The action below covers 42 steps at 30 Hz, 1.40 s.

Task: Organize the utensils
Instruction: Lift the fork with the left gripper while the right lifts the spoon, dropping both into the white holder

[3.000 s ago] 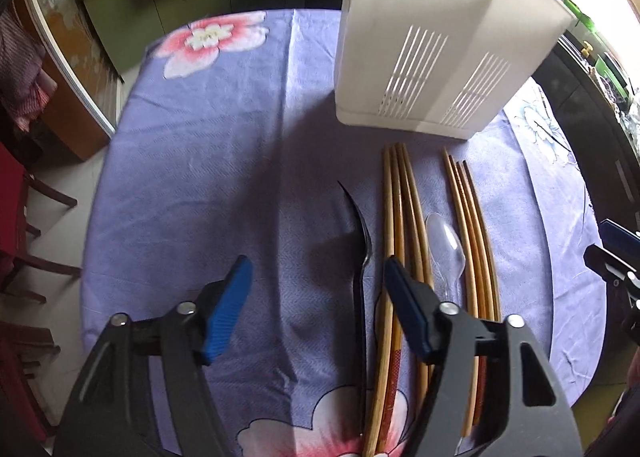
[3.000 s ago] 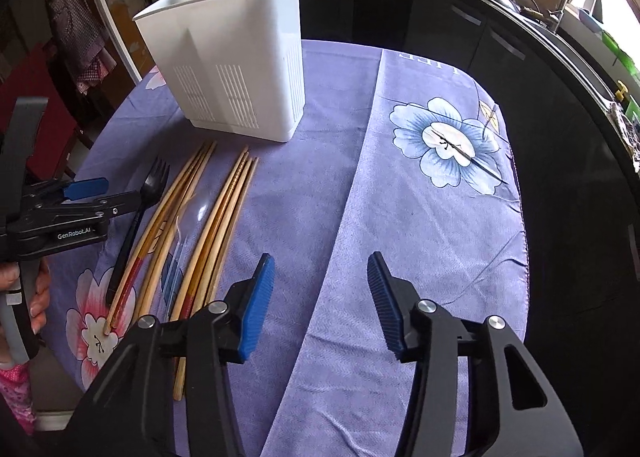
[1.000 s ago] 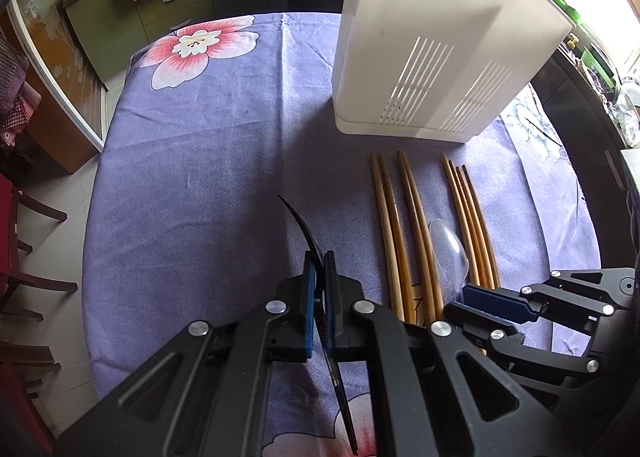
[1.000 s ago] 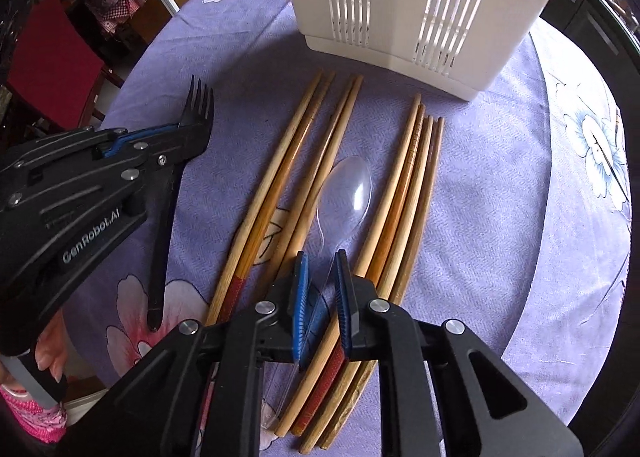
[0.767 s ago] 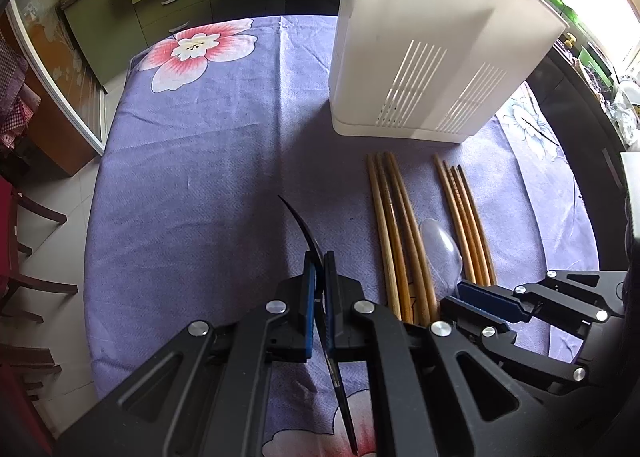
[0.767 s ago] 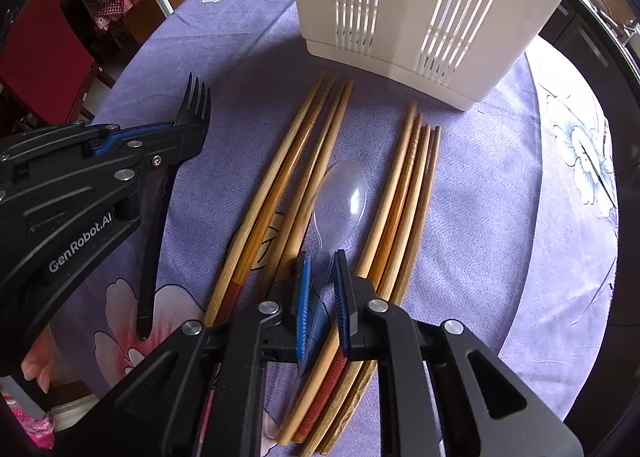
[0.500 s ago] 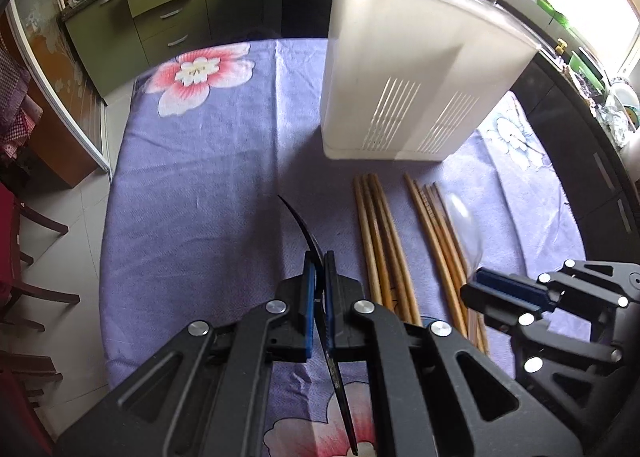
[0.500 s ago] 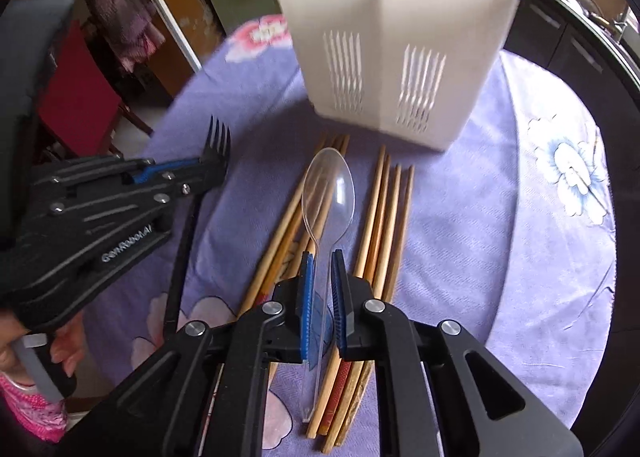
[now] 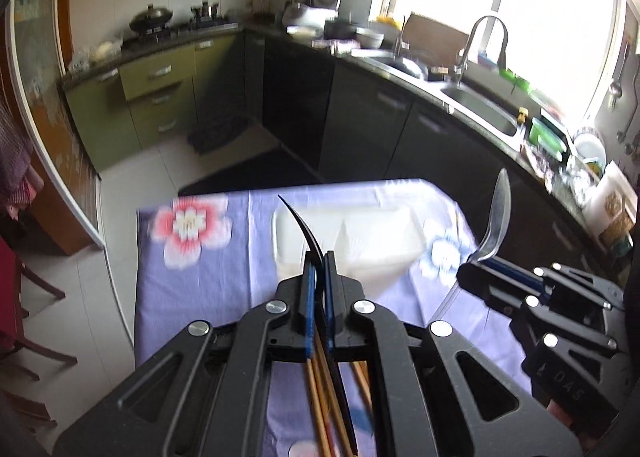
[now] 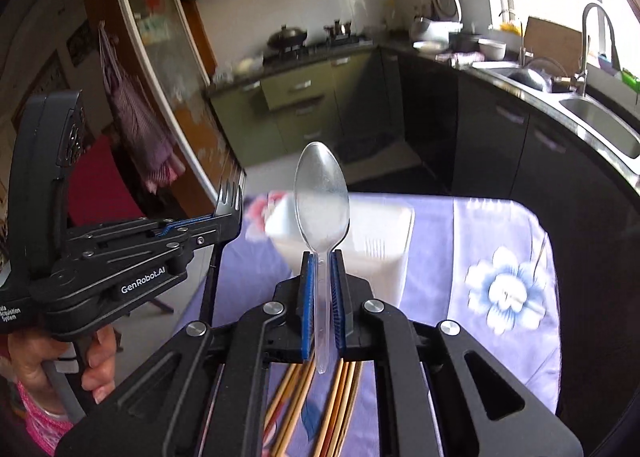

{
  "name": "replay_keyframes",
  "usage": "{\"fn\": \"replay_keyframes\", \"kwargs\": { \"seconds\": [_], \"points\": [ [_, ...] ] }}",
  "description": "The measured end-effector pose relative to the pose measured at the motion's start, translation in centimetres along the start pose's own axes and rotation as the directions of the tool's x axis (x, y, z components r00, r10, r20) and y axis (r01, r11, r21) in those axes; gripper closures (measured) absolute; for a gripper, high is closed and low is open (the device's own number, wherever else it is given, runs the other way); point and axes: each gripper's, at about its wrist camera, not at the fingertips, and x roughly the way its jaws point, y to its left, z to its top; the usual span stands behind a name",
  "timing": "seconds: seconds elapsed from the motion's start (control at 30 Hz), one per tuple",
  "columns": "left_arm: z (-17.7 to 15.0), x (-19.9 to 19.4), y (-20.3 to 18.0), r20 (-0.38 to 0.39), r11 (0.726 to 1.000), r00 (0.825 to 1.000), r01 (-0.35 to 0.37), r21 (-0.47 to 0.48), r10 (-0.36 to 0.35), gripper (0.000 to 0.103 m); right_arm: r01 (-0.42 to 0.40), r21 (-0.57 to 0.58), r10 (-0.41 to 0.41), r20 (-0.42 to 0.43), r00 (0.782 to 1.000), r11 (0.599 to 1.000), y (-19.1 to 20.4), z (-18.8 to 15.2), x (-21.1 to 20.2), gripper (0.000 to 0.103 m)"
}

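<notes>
L gripper [image 9: 318, 299] is pinching the black fork [image 9: 304, 225]; R gripper [image 10: 321, 299] is pinching the clear spoon [image 10: 322, 197], both up in the air. White bin [image 10: 380, 253] is sitting just past the fingers. Next: tip them down into it, I think. Chopsticks [image 10: 340, 405] are waiting under the fingers on the desk.

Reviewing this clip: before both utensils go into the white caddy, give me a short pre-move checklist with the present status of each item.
1. Left gripper shut on the black plastic fork: ok.
2. Right gripper shut on the clear plastic spoon: ok.
3. Both utensils lifted off the purple floral tablecloth: ok.
4. White slotted plastic utensil caddy upright ahead of both grippers: ok.
5. Caddy compartments free to receive utensils: cannot tell, its opening is blurred.
6. Wooden chopsticks sorted: not ok, they lie on the cloth below the grippers.
</notes>
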Motion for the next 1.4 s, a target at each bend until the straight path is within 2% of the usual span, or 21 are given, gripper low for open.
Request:
{"fn": "replay_keyframes", "kwargs": {
  "seconds": [0.13,0.23,0.3,0.4,0.53,0.57,0.63,0.77,0.87,1.0,1.23,1.4],
  "points": [
    [3.6,0.3,-0.9,0.106,1.0,0.994,-0.026,0.002,0.026,0.099,0.002,0.002,-0.002,0.063,0.998,1.0,-0.2,3.7,0.0,0.094],
    [5.4,0.8,-1.0,0.194,0.998,0.979,-0.057,-0.013,0.058,0.099,0.012,0.003,-0.013,0.093,0.996,1.0,-0.9,5.8,-0.3,0.094],
    [6.0,1.3,-0.8,0.264,0.996,0.961,-0.08,-0.03,0.086,0.099,0.02,0.007,-0.021,0.107,0.994,1.0,-1.4,6.7,-0.4,0.094],
    [6.4,2.4,-0.7,0.368,0.992,0.921,-0.121,-0.038,0.126,0.099,0.021,0.02,-0.023,0.12,0.992,1.0,-2.5,7.2,-0.9,0.094],
    [6.0,3.6,-1.1,0.459,0.986,0.874,-0.167,-0.023,0.159,0.099,0.049,0.036,-0.054,0.142,0.988,0.998,-3.3,7.4,-1.6,0.094],
    [5.8,4.1,-1.3,0.471,0.984,0.867,-0.177,-0.01,0.161,0.099,0.055,0.043,-0.06,0.147,0.987,0.998,-3.7,7.6,-1.8,0.094],
    [5.3,4.9,-1.8,0.471,0.981,0.867,-0.195,0.012,0.166,0.099,0.058,0.055,-0.066,0.154,0.986,0.997,-4.4,7.8,-2.1,0.094],
    [4.1,5.9,-1.8,0.446,0.979,0.878,-0.204,0.023,0.173,0.098,0.063,0.058,-0.071,0.159,0.985,0.996,-4.8,8.3,-2.3,0.094],
    [3.5,6.3,-1.5,0.421,0.979,0.891,-0.201,0.032,0.169,0.087,0.065,0.048,-0.072,0.166,0.984,0.997,-4.5,8.3,-2.3,0.094],
    [2.7,5.7,-1.4,0.417,0.979,0.895,-0.2,0.05,0.161,0.07,0.073,0.042,-0.079,0.172,0.982,0.996,-4.0,8.0,-1.8,0.094],
    [1.1,2.9,-0.1,0.393,0.988,0.91,-0.151,0.023,0.13,0.07,0.092,0.038,-0.097,0.151,0.984,0.995,-3.5,6.8,1.3,0.094],
    [-0.9,0.9,0.7,0.369,0.988,0.92,-0.153,0.027,0.132,0.07,0.127,0.017,-0.129,0.127,0.983,0.992,-3.3,5.1,3.4,0.094]
  ]
}}
